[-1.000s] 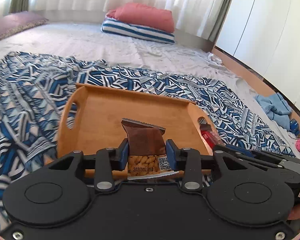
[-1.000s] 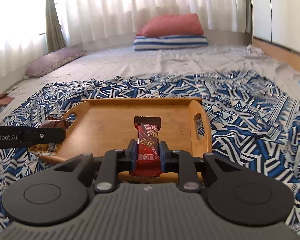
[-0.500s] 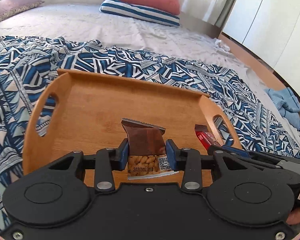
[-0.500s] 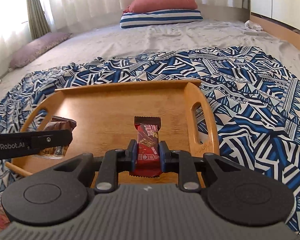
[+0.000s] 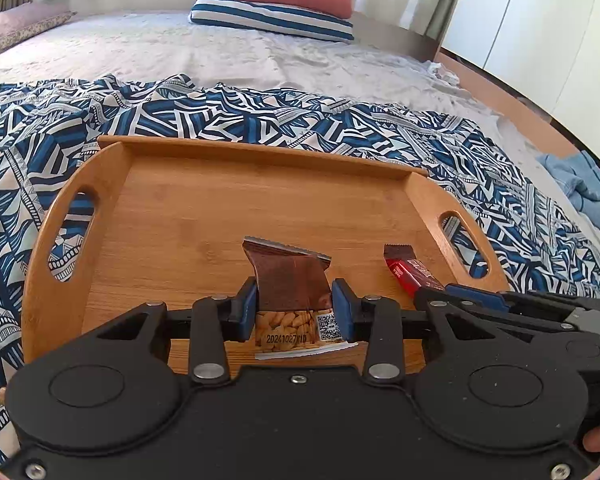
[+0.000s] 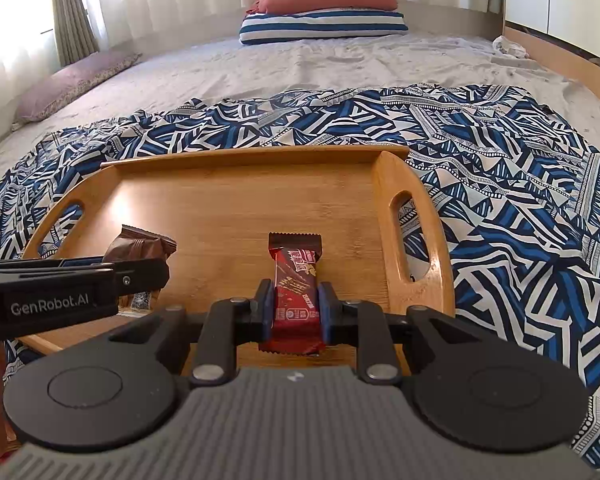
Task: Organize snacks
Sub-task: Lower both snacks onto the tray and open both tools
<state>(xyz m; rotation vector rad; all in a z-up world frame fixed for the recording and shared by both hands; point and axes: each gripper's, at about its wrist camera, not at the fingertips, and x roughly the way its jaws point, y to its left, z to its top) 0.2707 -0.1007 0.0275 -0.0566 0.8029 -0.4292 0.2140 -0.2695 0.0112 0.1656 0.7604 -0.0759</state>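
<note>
A wooden tray (image 5: pixel 172 216) with cut-out handles lies on a blue patterned blanket; it also shows in the right wrist view (image 6: pixel 228 200). My left gripper (image 5: pixel 294 308) is shut on a brown peanut snack packet (image 5: pixel 290 280) and holds it over the tray's near part. The packet also shows in the right wrist view (image 6: pixel 140 246). My right gripper (image 6: pixel 295 312) is shut on a red chocolate bar (image 6: pixel 296 280) over the tray's near right part. The bar also shows in the left wrist view (image 5: pixel 406 270).
The blue patterned blanket (image 6: pixel 500 168) covers the near half of a grey bed sheet (image 5: pixel 180 48). A red pillow on a striped one (image 6: pixel 324 8) lies at the far end. A purple pillow (image 6: pixel 72 84) lies far left. Blue cloth (image 5: pixel 580 188) lies at the right edge.
Both grippers have moved forward with their snacks, from in front of the tray's near rim to over the tray floor. Both stay shut.
</note>
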